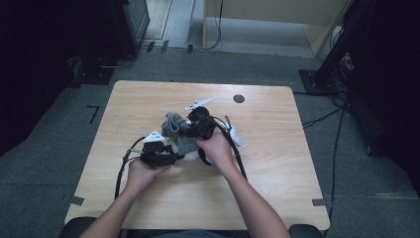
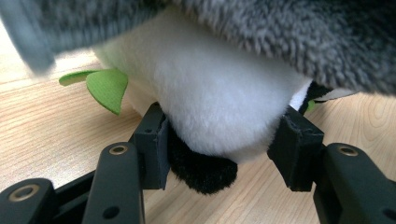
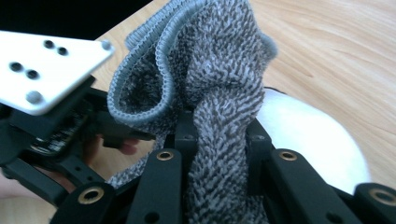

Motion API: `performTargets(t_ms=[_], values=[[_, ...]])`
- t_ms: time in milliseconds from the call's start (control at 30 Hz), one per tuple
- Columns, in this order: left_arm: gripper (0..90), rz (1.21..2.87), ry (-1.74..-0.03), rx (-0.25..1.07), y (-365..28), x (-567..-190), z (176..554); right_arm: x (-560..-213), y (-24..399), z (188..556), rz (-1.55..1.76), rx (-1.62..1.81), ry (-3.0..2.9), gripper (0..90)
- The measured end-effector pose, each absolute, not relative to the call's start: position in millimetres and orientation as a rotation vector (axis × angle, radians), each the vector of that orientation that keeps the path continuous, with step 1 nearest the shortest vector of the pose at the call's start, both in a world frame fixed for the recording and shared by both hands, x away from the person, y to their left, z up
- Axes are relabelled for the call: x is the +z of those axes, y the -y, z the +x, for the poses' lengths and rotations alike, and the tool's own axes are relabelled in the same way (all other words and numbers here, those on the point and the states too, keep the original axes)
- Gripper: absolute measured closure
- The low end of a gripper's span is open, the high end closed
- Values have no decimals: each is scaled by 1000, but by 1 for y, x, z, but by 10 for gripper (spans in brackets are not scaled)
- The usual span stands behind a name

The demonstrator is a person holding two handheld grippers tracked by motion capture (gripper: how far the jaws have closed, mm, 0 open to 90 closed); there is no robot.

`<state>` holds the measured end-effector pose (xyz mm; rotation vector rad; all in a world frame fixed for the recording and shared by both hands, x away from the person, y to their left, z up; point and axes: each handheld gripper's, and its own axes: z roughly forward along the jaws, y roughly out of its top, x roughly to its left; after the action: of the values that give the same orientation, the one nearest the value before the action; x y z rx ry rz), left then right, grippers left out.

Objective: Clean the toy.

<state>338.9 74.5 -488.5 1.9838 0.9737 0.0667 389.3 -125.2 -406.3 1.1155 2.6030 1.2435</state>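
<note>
**Sock half on the plush**

Right gripper view: my right gripper [image 3: 217, 140] is clamped on a bunched fold of the grey sock [image 3: 205, 74], its ribbed cuff gaping open above. My left gripper [image 2: 219, 140] pinches the plush toy [image 2: 210, 102] by its white belly, mid-table [image 1: 148, 198]. As I judge it, the sock drapes over the toy's top but the belly is still bare, so most pulling remains. How much of the toy sits inside the sock I cannot tell.

A light wooden table [image 1: 277, 163] stood on grey carpet [image 1: 44, 148]. At twelve o'clock a pale wooden cabinet [image 1: 277, 15] rose; dark equipment flanked ten and two o'clock, and cables [image 1: 322, 118] trailed at three.
</note>
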Motion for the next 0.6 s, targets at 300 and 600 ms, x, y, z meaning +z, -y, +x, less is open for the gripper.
performTargets(t_ms=[300, 600], values=[[470, 1989, -982, 55, -74, -488, 339, -402, 159, 383, 1142, 1159, -2554, 737], [470, 1986, -977, 52, -73, -488, 339, -400, 195, 376, 1197, 1162, -2498, 733]])
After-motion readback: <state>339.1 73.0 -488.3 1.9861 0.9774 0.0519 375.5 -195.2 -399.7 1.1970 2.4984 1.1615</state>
